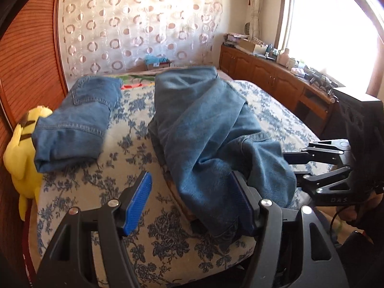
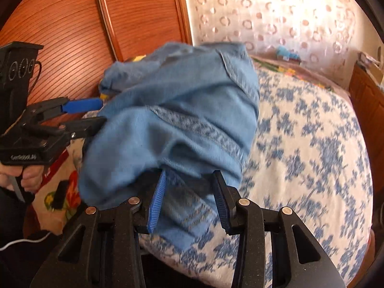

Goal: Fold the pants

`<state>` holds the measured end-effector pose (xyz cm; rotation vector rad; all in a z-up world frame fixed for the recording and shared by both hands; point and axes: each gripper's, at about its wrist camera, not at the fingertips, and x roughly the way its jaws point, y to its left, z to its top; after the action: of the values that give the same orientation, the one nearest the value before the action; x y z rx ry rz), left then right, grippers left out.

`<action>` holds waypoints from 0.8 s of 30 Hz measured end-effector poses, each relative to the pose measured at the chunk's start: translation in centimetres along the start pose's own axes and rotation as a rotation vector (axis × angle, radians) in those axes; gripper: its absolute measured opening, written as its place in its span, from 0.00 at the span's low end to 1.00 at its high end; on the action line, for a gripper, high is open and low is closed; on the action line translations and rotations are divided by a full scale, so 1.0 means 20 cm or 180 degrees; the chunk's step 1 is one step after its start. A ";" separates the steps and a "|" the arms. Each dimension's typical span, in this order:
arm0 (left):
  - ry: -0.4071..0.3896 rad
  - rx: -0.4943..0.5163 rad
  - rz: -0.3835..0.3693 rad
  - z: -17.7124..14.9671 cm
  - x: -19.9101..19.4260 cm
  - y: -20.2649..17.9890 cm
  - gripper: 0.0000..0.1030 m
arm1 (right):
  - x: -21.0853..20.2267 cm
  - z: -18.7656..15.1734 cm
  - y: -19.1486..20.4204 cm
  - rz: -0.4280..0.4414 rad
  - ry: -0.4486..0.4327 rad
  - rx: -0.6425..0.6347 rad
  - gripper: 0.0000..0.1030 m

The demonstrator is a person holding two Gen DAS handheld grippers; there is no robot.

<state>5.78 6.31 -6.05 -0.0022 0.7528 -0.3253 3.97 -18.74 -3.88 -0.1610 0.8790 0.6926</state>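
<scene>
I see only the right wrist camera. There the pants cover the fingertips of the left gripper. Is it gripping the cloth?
Observer: No. The left gripper is open. The pants only lie against one finger, and the other pad is bare.
Operator: Is other clothing on the bed?
Observer: Yes. A folded pair of jeans lies on the left side of the bed, apart from the pants.
Operator: Is anything beside it?
Observer: A yellow plush toy touches its left edge.
</scene>
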 end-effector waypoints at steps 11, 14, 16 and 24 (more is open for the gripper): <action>-0.0153 -0.0017 -0.0090 -0.05 -0.11 0.01 0.63 | -0.06 0.05 -0.03 -0.0248 -0.0284 -0.0039 0.38; -0.0152 0.0100 -0.0208 -0.06 -0.11 -0.04 0.51 | -0.05 0.08 0.01 -0.0209 -0.0337 -0.0161 0.38; -0.0101 0.0153 -0.0218 -0.06 -0.09 -0.06 0.41 | -0.04 0.08 0.03 -0.0181 -0.0351 -0.0229 0.28; -0.0057 0.0115 -0.0080 -0.09 -0.06 -0.02 0.06 | -0.16 0.03 0.00 0.0038 -0.0370 -0.0127 0.00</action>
<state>3.71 6.37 -6.46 0.0195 0.7295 -0.3623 2.89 -20.06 -1.11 -0.1499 0.7559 0.7237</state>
